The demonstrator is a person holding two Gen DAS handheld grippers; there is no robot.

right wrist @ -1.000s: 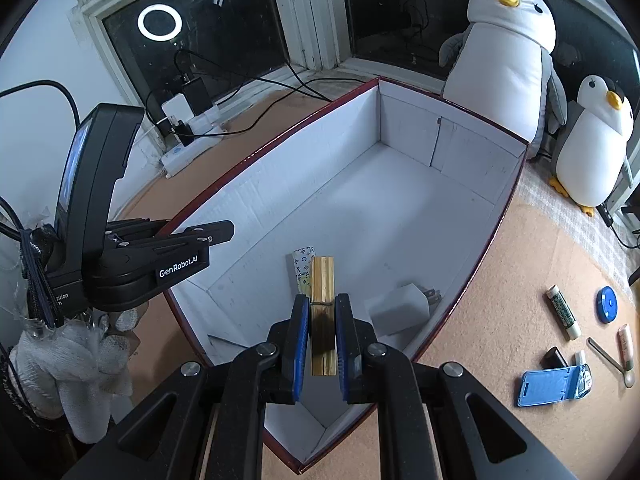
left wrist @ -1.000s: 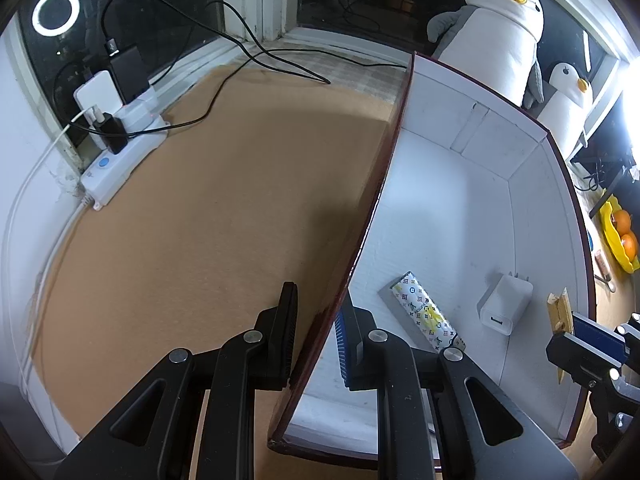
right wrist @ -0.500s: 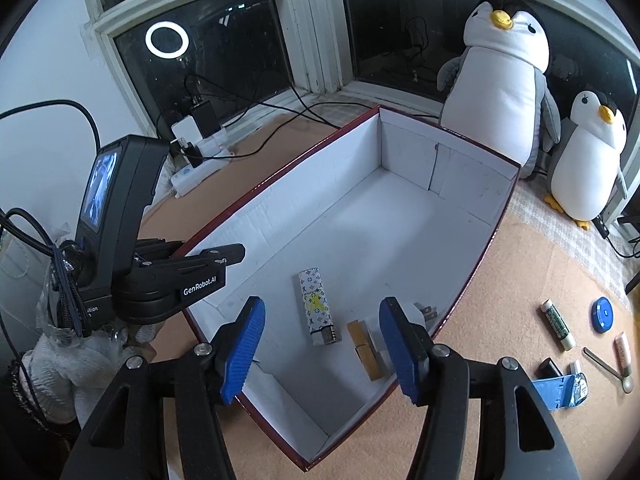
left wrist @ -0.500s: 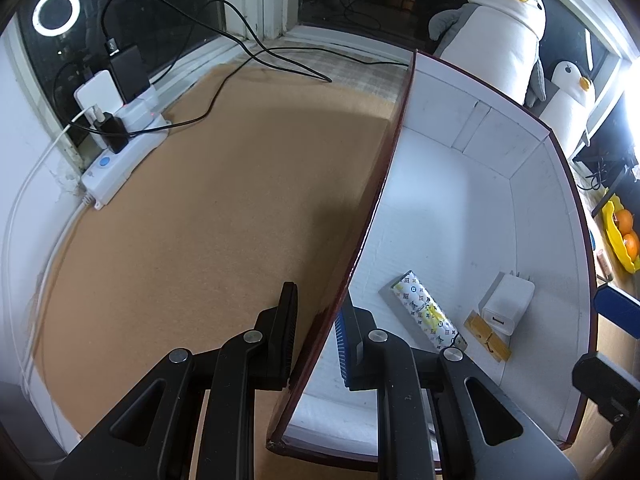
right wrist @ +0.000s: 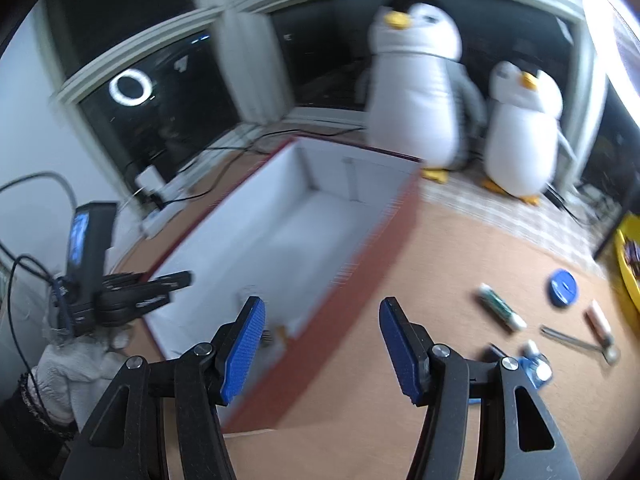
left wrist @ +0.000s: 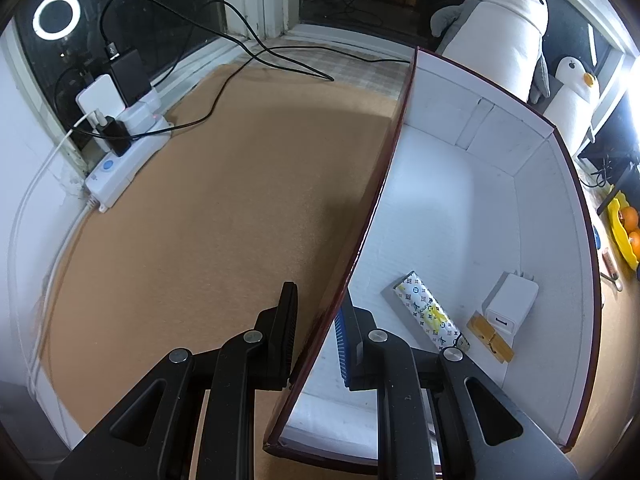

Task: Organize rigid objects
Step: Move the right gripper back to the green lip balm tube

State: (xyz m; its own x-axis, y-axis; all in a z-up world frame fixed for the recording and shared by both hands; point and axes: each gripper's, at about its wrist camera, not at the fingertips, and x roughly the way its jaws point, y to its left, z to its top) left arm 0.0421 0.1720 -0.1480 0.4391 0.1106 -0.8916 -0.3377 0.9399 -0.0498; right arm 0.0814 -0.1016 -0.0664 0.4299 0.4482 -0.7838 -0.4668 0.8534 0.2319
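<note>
A dark-red box with a white inside (left wrist: 472,184) stands on the tan mat. My left gripper (left wrist: 316,336) is shut on the box's left wall (left wrist: 372,204). Inside lie a patterned lighter (left wrist: 430,314), a white charger (left wrist: 510,298) and a wooden clothespin (left wrist: 490,340). My right gripper (right wrist: 322,350) is open and empty, over the box's near right wall (right wrist: 360,280). On the mat to its right lie a green-and-white tube (right wrist: 502,312), a blue round lid (right wrist: 563,286), a metal tool (right wrist: 580,342), a pale tube (right wrist: 599,320) and a blue item (right wrist: 534,364). The right wrist view is blurred.
Two penguin plush toys (right wrist: 414,80) (right wrist: 522,128) stand behind the box by the window. A white power strip with plugs and cables (left wrist: 124,148) lies at the mat's left edge. A yellow bowl with oranges (left wrist: 624,228) sits at the far right.
My right gripper let go of the wooden clothespin, which now lies in the box beside the charger. The gripper opened wide, pulled back and swung right. My left gripper has not moved.
</note>
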